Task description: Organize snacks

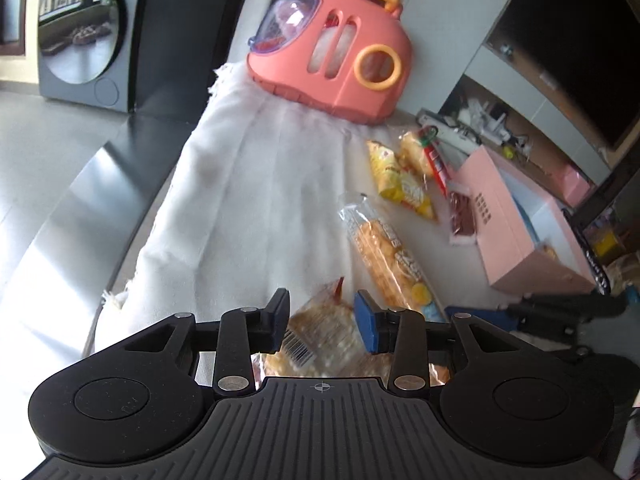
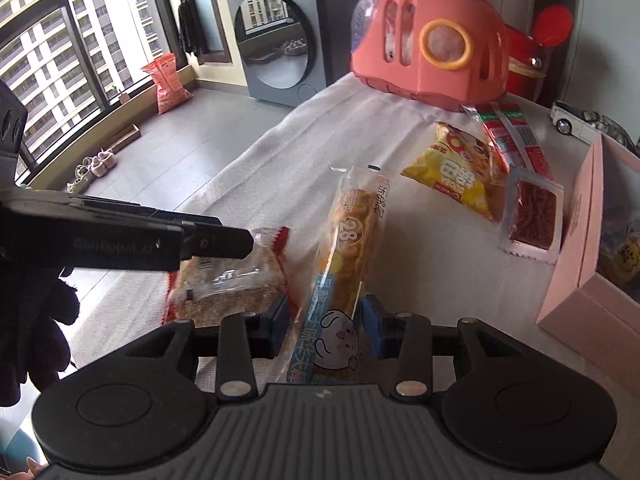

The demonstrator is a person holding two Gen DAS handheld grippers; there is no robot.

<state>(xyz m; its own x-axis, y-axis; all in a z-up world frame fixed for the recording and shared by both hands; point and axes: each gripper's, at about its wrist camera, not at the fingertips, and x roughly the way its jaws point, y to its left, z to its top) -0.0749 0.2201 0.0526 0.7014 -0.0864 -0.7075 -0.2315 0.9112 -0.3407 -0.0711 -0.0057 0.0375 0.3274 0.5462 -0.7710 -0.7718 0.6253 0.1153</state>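
- Your left gripper (image 1: 322,316) straddles a square cracker pack (image 1: 320,336); the pack sits between the fingers, and in the right wrist view the left gripper (image 2: 244,240) reaches in from the left with its tip over that same cracker pack (image 2: 228,280).
- Whether the left pads press on the pack or stand just off it, you cannot tell from these views.
- Your right gripper (image 2: 326,322) is clamped on the near end of a long biscuit sleeve (image 2: 348,264), which runs away from the fingers, tilted, with its far end raised.
- In the left wrist view that biscuit sleeve (image 1: 384,252) lies just right of the cracker pack on the white cloth (image 1: 240,200).
- Farther off, a yellow chip bag (image 2: 460,172), a red sausage pack (image 2: 516,136) and a clear pack of red strips (image 2: 534,216) lie close together beside the pink box (image 2: 580,260) at the right.
- A coral carrier case (image 2: 428,40) with an orange handle stands at the far end of the cloth.
- A dark glove (image 2: 36,332) shows at the left edge.
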